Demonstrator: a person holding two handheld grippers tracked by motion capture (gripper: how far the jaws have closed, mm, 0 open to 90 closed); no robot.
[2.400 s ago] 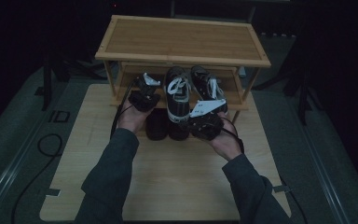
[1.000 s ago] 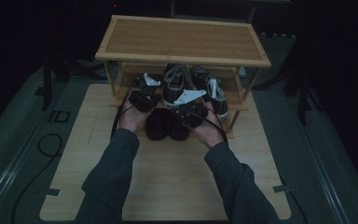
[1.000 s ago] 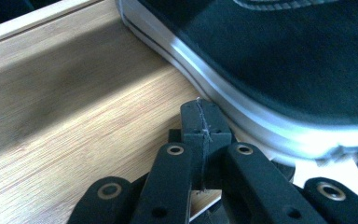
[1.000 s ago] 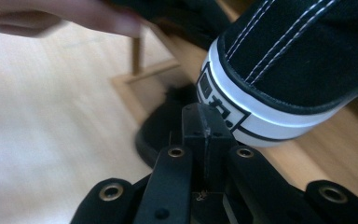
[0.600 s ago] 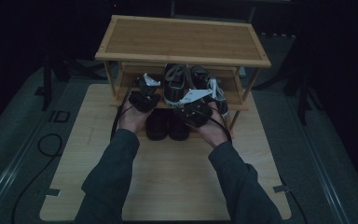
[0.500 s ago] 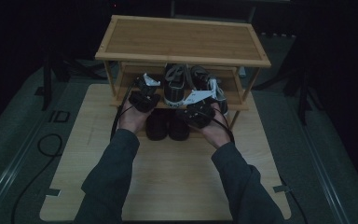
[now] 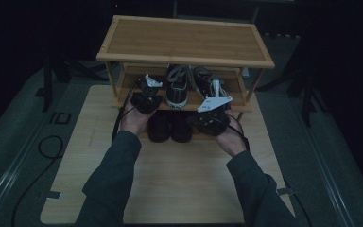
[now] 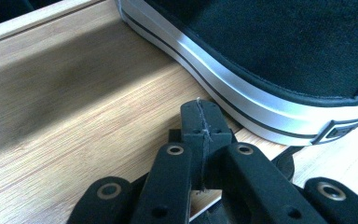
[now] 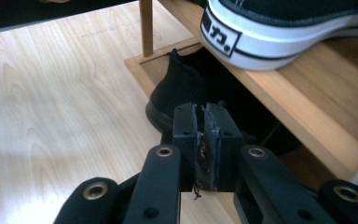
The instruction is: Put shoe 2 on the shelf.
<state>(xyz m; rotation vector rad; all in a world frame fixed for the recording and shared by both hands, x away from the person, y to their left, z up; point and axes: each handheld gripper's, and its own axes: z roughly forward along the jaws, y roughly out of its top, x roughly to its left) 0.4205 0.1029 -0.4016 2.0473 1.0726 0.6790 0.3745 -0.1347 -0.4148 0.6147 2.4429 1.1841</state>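
Both sneakers (image 7: 177, 87) sit on the rack's lower shelf (image 7: 238, 105); the heel label is unreadable. Left gripper (image 8: 200, 122) and right gripper (image 9: 202, 140) are pressed together, empty.

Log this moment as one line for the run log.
left gripper: shut, empty, beside sneaker on shelf | right gripper: shut, empty, near black shoe under shelf | sneakers on rack

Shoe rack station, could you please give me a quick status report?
Left hand-held gripper shut, empty, beside sneaker on shelf. Right hand-held gripper shut, empty. Black shoes under rack.
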